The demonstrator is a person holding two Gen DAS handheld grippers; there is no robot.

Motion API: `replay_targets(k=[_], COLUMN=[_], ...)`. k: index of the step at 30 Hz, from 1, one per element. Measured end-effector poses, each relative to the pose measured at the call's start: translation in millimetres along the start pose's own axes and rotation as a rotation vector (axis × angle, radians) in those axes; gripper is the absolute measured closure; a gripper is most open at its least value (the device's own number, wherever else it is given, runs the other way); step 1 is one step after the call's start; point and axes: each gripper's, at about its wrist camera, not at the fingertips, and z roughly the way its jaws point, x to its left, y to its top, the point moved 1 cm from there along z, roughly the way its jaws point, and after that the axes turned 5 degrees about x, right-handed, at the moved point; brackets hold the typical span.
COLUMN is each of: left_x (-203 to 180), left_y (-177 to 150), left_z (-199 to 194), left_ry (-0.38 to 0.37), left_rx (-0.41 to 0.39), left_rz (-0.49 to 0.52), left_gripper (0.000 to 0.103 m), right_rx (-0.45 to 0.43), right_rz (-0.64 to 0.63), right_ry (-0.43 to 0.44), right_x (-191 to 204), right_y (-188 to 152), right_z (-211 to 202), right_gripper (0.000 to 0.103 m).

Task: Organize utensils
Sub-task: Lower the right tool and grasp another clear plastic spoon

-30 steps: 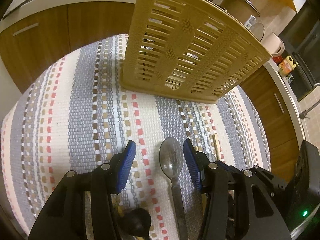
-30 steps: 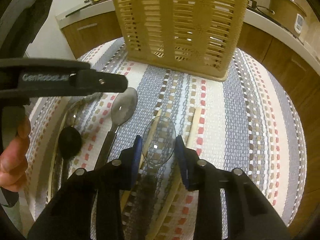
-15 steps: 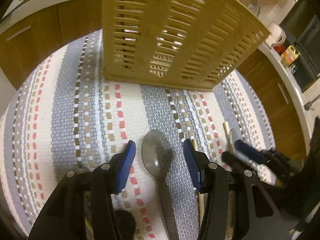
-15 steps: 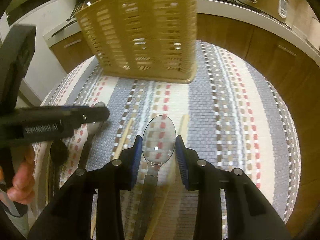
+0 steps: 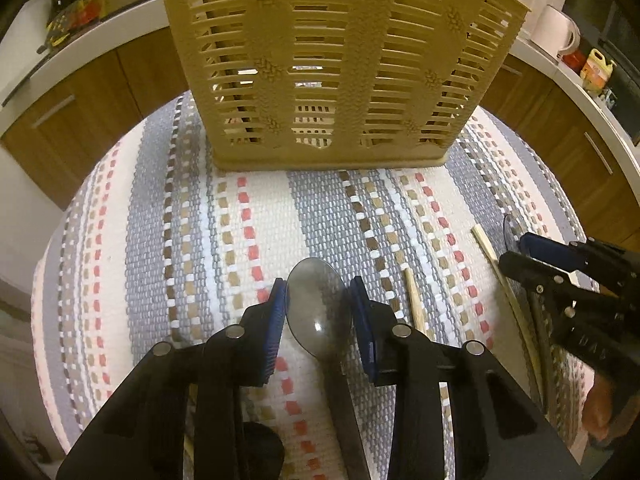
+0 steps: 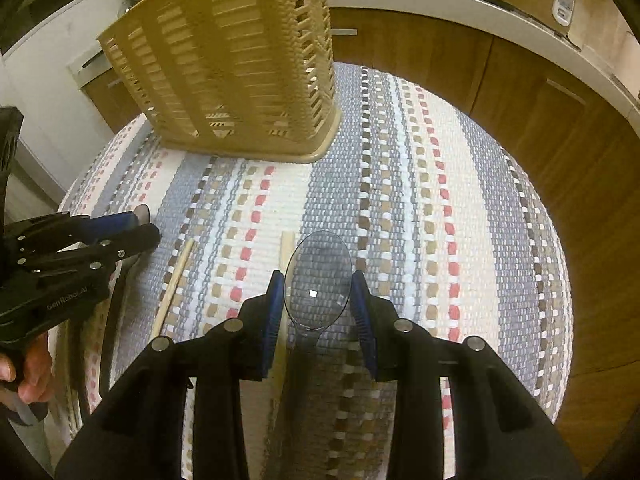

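Note:
A tan slatted utensil basket (image 5: 340, 64) (image 6: 240, 72) stands at the far side of the striped cloth (image 5: 224, 240). A grey metal spoon (image 5: 316, 312) lies on the cloth, handle toward me. My left gripper (image 5: 318, 316) is closing on its bowl, and both blue pads meet the bowl's edges. My right gripper (image 6: 318, 304) is shut on a clear plastic spoon (image 6: 318, 280), held just above the cloth to the right of the basket. Each gripper shows at the edge of the other's view: the right gripper (image 5: 560, 264) and the left gripper (image 6: 100, 236).
Two wooden chopsticks (image 5: 414, 300) (image 5: 492, 256) lie between the grippers, also seen as chopsticks (image 6: 172, 284) (image 6: 285, 248). A black utensil (image 5: 260, 444) lies under my left gripper. Wooden cabinets (image 6: 520, 92) and a white counter (image 6: 440, 0) ring the table. A hand (image 6: 28, 376) holds the left gripper.
The left jaws have narrowed from wide apart onto the grey spoon's bowl. The right gripper carried the clear spoon rightward, so the basket slid left in its view.

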Motion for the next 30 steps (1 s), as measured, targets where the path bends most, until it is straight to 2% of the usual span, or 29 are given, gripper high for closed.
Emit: replay_targets(k=[3,8,10,11,13,19,21,22,23,24,27,30], left_x=[7.7,17.1,18.7,19.1,20.7,24.6,22.8,22.7,22.6,21.4,22.4,24.8], left_y=[1.7,-1.6,-1.9,-1.8,-2.3,-1.2,1.3,1.5,1.7,2.6,1.9,2.7], left_z=[-3.7,-12.6,-13.5,-13.8,-13.9,-10.4,-7.7,-8.1,-8.9,-9.3,-15.8,-20.6], left_ry=[-0.081,-0.082,-0.088,-0.091,-0.093,-0.092,-0.089,-0.084,-0.079,-0.074,-0.078,-0.083], left_rx=[0.007,-0.004,-0.001,-0.001,0.0,0.002,-0.001,-0.005,-0.011,-0.019,-0.043,-0.056], left_rz=[-0.028,-0.015,-0.013,-0.012,-0.012,-0.015,-0.015,-0.015,-0.015,-0.015,-0.012,-0.007], left_gripper=[0.073,0.073,0.073,0.073,0.073,0.073,0.073,0.073,0.073,0.073,0.073,0.073], right_rx=[0.035,0.109,0.132,0.143,0.158,0.19,0.187,0.181,0.178,0.178,0.149,0.142], right_rz=[0.034,0.083,0.086,0.086,0.08,0.082,0.069,0.062,0.06,0.071,0.065,0.076], right_ry=[0.061,0.109,0.114,0.111,0.094,0.024,-0.039,-0.05,-0.045,-0.037,-0.036,0.003], right_x=[-9.9,-17.9,-15.8,-14.1,-7.7,7.0,18.3,22.2,23.4,22.8,23.3,19.8], right_y=[3.6,12.5,16.1,18.1,22.2,28.1,31.6,32.4,32.1,31.2,29.5,27.7], right_z=[-1.8,-1.4,-1.0,0.0,4.7,12.3,18.1,18.8,18.7,19.0,16.0,17.5], right_gripper=[0.072,0.071,0.065,0.06,0.059,0.059,0.074,0.076,0.092,0.097,0.099,0.099])
